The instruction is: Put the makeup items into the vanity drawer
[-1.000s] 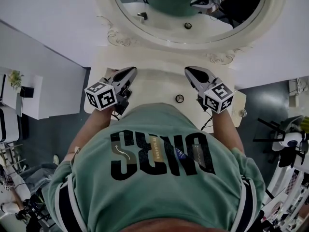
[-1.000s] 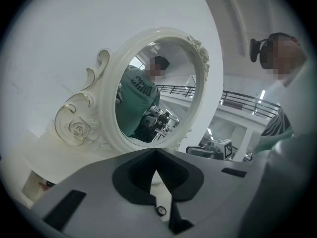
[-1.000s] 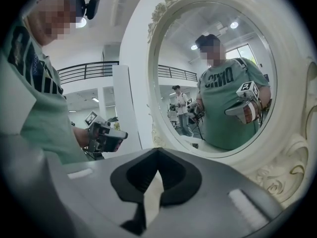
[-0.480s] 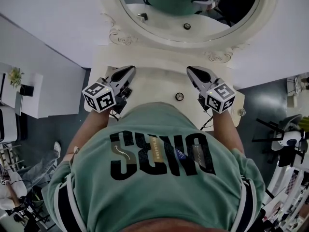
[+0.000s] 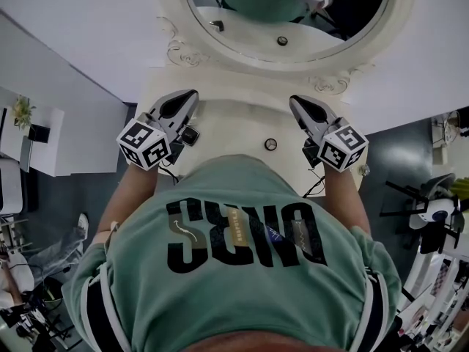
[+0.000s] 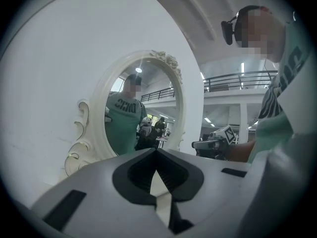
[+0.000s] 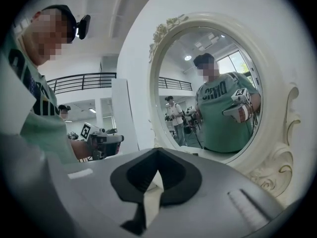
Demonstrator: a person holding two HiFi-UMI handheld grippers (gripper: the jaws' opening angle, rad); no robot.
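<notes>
From the head view I look down on a cream vanity top, with my green-shirted torso covering its front edge. No drawer shows. A small round dark makeup item lies on the top between the grippers, and the mirror shows its reflection. My left gripper hovers over the left part of the top with its jaws together and nothing held. My right gripper hovers over the right part, also shut and holding nothing. In the gripper views, the left gripper and the right gripper both point at the mirror.
An oval mirror with a carved cream frame stands at the back of the vanity against a white wall. Dark floor lies on both sides. White furniture is at the left and stands with cables at the right.
Both grippers have moved a little outward and toward the mirror, the left more than the right. Both stayed shut, and the round item has not moved.
</notes>
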